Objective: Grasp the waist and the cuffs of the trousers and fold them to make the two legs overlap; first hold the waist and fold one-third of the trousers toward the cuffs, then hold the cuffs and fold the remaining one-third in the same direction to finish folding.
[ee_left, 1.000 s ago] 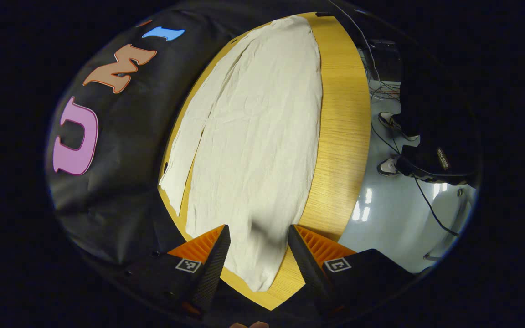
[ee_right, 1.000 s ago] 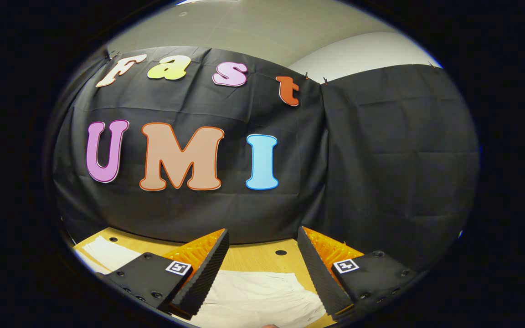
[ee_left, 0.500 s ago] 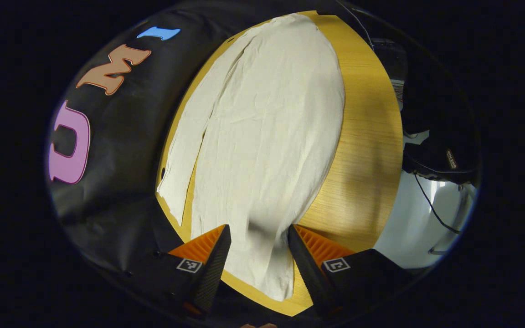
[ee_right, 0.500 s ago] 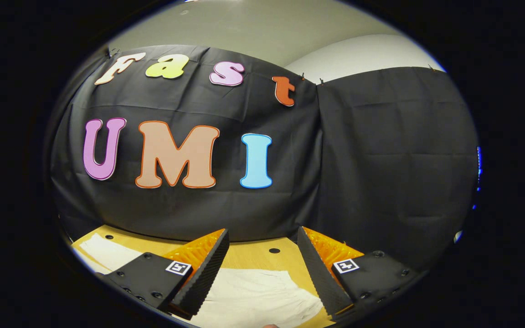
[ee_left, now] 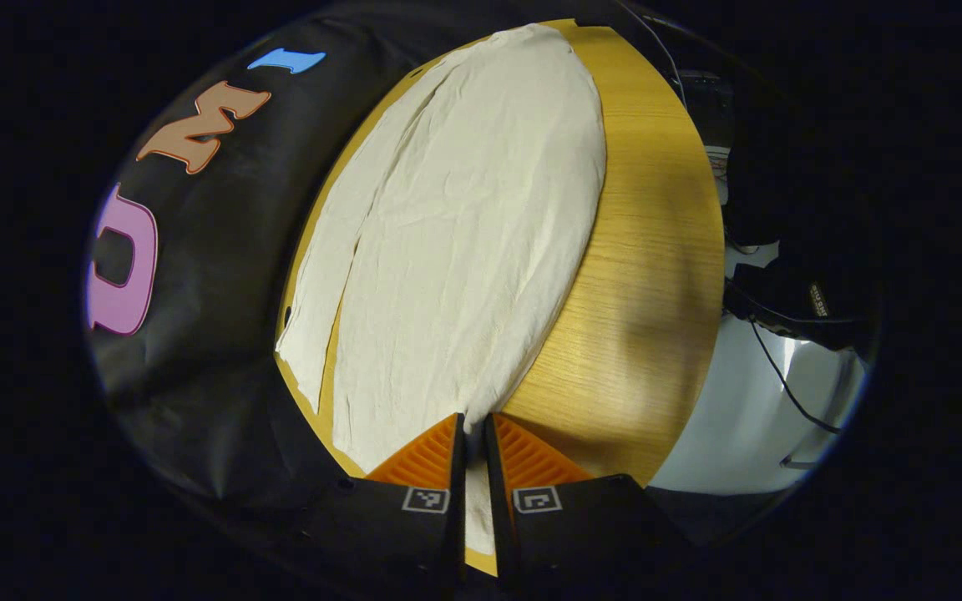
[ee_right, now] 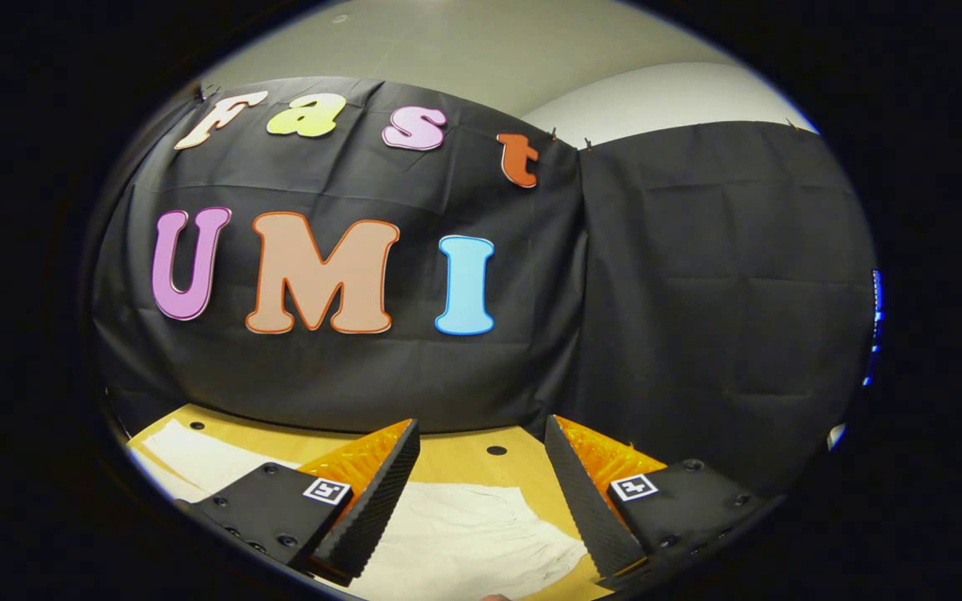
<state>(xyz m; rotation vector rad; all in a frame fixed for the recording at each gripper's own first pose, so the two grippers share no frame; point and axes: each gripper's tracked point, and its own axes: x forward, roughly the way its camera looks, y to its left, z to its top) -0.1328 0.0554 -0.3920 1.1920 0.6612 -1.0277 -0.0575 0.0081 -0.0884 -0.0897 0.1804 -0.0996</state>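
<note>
wooden table (ee_left: 648, 275) with holes (ee_right: 496, 450); glossy floor (ee_left: 748, 417), black cables (ee_left: 782, 376) trailing across it.

left tongs (ee_left: 474, 430) pinched together, right tongs (ee_right: 481, 467) parted

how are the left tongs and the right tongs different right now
The left tongs are shut on the trousers, pinching an end at the table edge; the right tongs are open and hold nothing. The left tongs touch the cloth; the right tongs hang above it. Both point at the trousers.
</note>
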